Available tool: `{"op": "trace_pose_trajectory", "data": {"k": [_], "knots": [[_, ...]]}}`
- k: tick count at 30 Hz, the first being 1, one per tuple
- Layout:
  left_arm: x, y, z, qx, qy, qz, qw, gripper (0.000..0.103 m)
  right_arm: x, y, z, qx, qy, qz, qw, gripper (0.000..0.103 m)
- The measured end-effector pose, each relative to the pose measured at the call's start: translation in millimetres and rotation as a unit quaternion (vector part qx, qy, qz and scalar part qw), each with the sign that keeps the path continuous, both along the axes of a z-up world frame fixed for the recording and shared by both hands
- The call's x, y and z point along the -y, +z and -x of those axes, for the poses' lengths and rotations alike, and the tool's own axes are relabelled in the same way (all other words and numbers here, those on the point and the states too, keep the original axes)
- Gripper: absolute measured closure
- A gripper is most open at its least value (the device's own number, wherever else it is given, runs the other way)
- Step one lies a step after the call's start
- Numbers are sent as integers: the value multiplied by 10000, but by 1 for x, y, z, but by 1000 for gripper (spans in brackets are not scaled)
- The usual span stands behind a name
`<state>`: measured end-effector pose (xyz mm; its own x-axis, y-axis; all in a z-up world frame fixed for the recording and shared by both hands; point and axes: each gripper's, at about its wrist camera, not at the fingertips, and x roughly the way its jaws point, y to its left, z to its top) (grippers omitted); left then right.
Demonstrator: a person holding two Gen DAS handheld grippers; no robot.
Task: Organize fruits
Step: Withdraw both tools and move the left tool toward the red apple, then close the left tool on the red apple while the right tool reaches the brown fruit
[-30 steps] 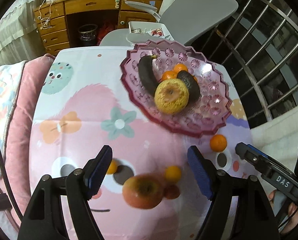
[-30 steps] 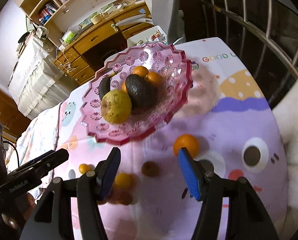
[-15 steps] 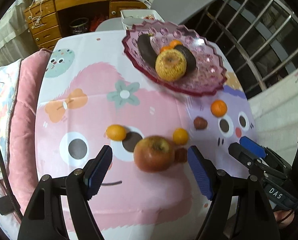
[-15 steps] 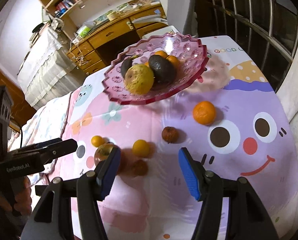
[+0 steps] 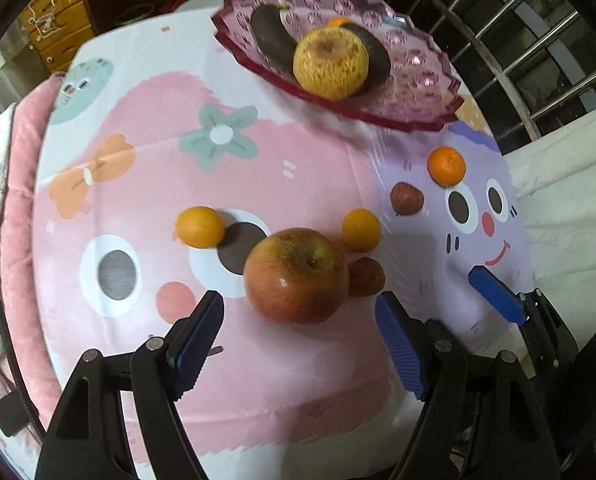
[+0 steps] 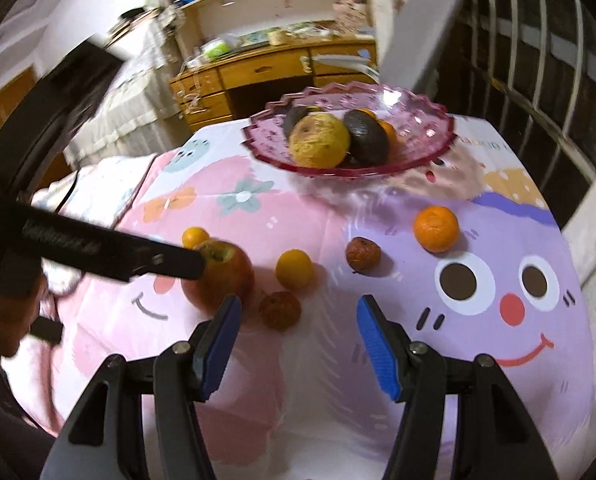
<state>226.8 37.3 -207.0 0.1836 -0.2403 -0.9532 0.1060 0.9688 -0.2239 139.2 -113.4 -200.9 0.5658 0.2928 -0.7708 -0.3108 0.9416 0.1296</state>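
The left gripper (image 5: pixel 298 338) is gaping wide, the red apple (image 5: pixel 296 276) sitting on the cartoon tablecloth (image 5: pixel 258 368) just ahead between its blue pads. The right gripper (image 6: pixel 298 344) is likewise spread apart, a brown wrinkled fruit (image 6: pixel 279 309) lying just beyond its left pad.

I'm looking at a table covered with a cartoon tablecloth (image 5: pixel 146 184), pink on one side, purple on the other. Sitting straight on it: a pink glass dish (image 5: pixel 426 76) at the far end, a big red apple (image 5: pixel 297 276), a brown wrinkly fruit (image 5: pixel 366 277) touching the apple, two small yellow-orange citrus (image 5: pixel 199 227) (image 5: pixel 361 229), another brown fruit (image 5: pixel 407 199), and an orange (image 5: pixel 446 166) just beside the purple face's eye.
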Motion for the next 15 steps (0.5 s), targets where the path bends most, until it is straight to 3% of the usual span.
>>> {"op": "trace_pose_trajectory", "data": {"k": [6,15], "knots": [[7,-21,-9,-166,-71,99,9998,26,-24,-25,1,87,480,732,9961,42],[10,-40,-22,-276,-112,87,9995,26,-39,-55,-10,-134,769,930,9926,43]]}}
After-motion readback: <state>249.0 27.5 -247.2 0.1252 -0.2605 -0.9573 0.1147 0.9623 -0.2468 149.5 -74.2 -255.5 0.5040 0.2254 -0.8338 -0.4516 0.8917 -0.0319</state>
